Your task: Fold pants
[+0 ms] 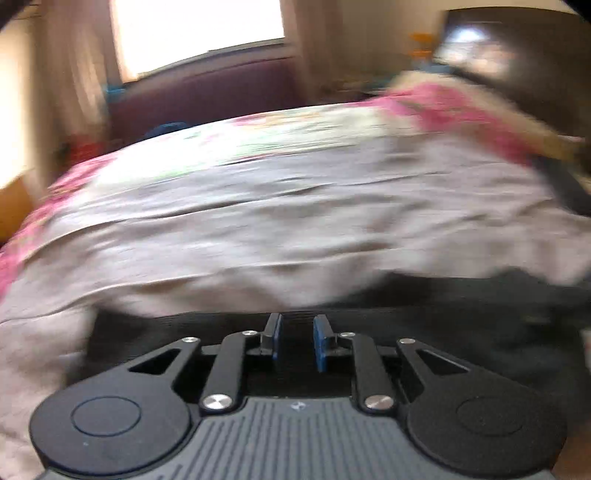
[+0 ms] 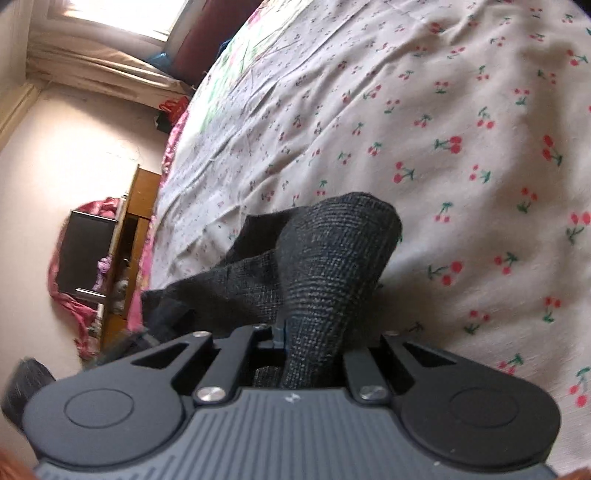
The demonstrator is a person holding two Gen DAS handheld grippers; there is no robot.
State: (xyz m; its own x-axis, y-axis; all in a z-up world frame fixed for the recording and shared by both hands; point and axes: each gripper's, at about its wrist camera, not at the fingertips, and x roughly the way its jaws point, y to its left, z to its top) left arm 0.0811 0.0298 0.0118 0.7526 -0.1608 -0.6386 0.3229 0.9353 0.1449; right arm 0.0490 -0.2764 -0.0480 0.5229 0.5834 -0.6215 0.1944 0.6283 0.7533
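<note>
The pants are dark grey checked fabric. In the right wrist view my right gripper point(image 2: 286, 332) is shut on a bunched fold of the pants point(image 2: 332, 258), which drapes over the jaws and hides the right finger. The fabric hangs above the cherry-print bedsheet point(image 2: 443, 129). In the blurred left wrist view my left gripper point(image 1: 297, 338) is open, its blue pads a small gap apart with nothing between them. It hovers just over dark pants fabric point(image 1: 424, 325) lying on the sheet point(image 1: 258, 221).
The bed has a pink floral cover at its far edge point(image 1: 443, 103). A purple headboard point(image 1: 207, 96) and a bright window point(image 1: 199, 33) lie beyond. A wooden cabinet point(image 2: 129, 229) stands beside the bed against the wall.
</note>
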